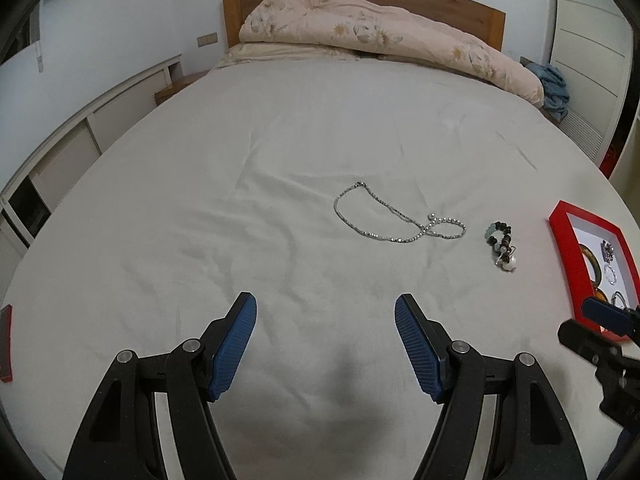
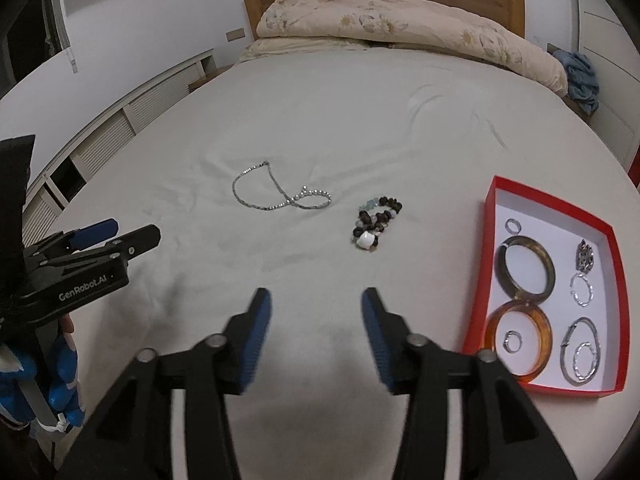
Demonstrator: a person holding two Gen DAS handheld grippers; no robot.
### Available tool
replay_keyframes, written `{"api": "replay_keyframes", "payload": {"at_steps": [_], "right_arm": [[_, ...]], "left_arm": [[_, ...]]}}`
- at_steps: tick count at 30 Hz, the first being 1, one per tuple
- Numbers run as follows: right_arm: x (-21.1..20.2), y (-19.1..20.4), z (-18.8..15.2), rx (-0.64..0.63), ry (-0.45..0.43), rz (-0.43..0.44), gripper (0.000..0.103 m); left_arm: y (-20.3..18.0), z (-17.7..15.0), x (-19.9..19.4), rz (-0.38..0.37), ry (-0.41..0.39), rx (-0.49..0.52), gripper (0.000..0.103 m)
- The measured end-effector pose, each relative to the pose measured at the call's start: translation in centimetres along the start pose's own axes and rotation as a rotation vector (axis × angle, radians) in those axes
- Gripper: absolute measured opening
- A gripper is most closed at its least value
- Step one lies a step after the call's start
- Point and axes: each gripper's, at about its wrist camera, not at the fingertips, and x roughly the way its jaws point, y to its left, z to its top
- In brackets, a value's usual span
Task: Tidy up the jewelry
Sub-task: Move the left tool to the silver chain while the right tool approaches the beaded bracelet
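A silver bead necklace [image 1: 394,216] [image 2: 276,194] lies looped on the white bed sheet. To its right lies a dark beaded bracelet with a white stone [image 1: 502,245] [image 2: 376,222]. A red box with a white inside [image 2: 505,200] [image 1: 560,240] sits at the right and holds two brown bangles [image 2: 525,264], silver rings and a small pendant. My left gripper [image 1: 325,312] is open and empty, well short of the necklace. My right gripper [image 2: 316,304] is open and empty, short of the bracelet, left of the box.
A folded floral quilt [image 1: 380,32] and pillows lie at the wooden headboard. A blue cloth [image 1: 554,88] lies at the far right. White cabinets [image 1: 80,128] run along the left wall. A red object [image 1: 5,344] shows at the left edge.
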Motion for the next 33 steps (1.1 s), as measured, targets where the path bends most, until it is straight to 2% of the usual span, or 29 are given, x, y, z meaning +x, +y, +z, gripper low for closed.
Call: {"api": "replay_keyframes", "payload": {"at_steps": [8,14,18,28,33], "right_arm": [[0.8,0.0,-0.9,0.019,-0.002,0.01,0.057],[0.3,-0.3,-1.3,0.061,-0.026,0.057,0.069],[-0.1,-0.1,-1.6,0.06,-0.045,0.052,0.082],[-0.8,-0.5,-1.5,0.086,-0.091,0.065,0.083],[-0.5,-1.2,-1.2,0.112,-0.063,0.11,0.083]], "left_arm": [[0.4,-0.7,0.9,-0.015,0.022,0.006,0.071],[1.8,-1.6,1.0,-0.018,0.051,-0.005,0.071],[3.0,-2.3,0.8,-0.007,0.047,-0.019,0.072],[5.4,-2.5,1.0,-0.014,0.065,-0.059,0.08],[6.4,-1.8,1.0,0.008,0.014,-0.097,0.08]]}}
